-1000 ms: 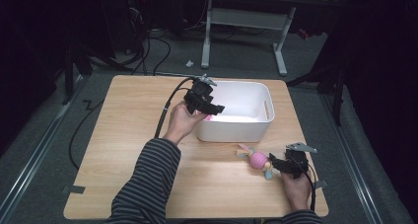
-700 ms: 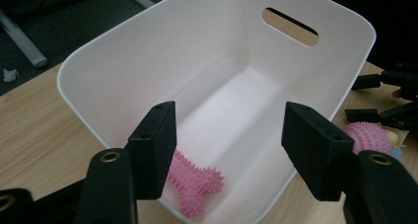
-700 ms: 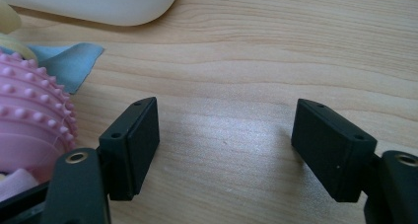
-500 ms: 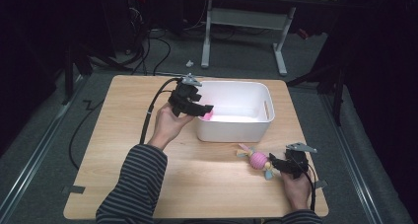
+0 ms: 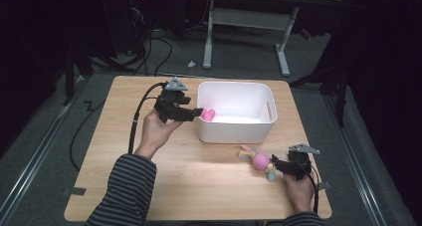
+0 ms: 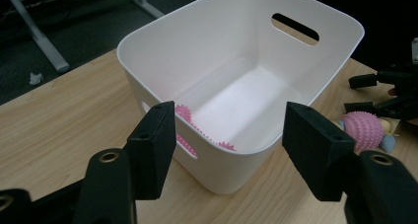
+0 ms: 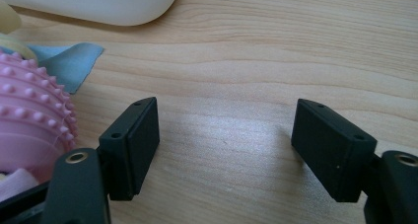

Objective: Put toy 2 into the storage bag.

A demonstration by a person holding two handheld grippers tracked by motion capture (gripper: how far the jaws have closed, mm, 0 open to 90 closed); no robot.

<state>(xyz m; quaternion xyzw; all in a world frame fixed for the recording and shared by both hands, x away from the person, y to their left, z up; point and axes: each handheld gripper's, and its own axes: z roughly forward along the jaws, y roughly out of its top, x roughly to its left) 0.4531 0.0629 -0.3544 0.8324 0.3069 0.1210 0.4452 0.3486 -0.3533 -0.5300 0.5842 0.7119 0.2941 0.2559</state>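
No text, label, brand, number or sign can be read anywhere in these pictures. The white plastic bin [image 5: 234, 111] has plain walls, the pale wooden worktop [image 5: 199, 171] shows only its grain, and the black pads of the tongs carry no marking that can be made out.
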